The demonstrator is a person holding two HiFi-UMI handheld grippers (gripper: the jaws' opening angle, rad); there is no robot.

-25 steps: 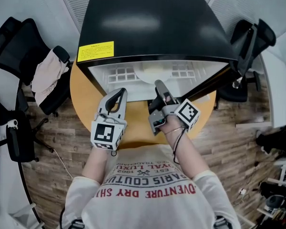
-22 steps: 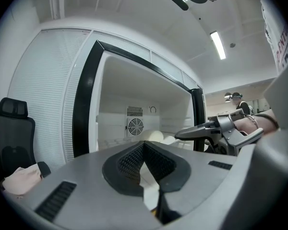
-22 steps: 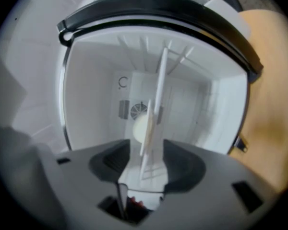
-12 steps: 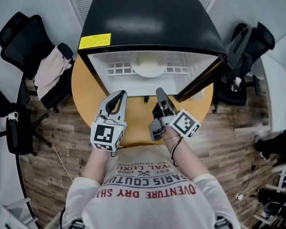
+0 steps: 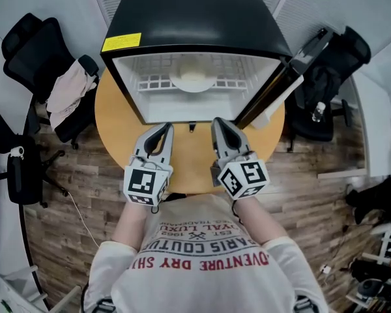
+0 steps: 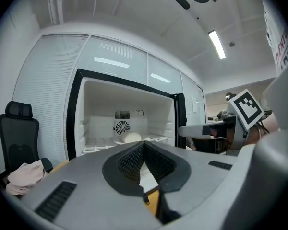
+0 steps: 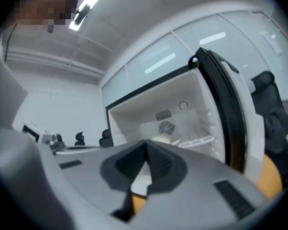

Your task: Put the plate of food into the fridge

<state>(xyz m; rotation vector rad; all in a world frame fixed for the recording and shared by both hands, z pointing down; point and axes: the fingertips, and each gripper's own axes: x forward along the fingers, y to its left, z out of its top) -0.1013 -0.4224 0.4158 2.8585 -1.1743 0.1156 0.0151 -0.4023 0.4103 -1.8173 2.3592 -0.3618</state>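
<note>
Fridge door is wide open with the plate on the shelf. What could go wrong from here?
1. The door stands wide open; left like that, the plate on the wire shelf won't chill.
2. The right gripper is shut and empty; pushing the door's thin edge with it could slip off.
3. The fridge covers most of the round table; a hard shove may shift it.

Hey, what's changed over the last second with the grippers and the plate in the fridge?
The right gripper drew back from the fridge opening, turned level and closed its fingers on nothing. The left gripper stayed shut in place; the plate of food stayed inside the fridge, the door open.
</note>
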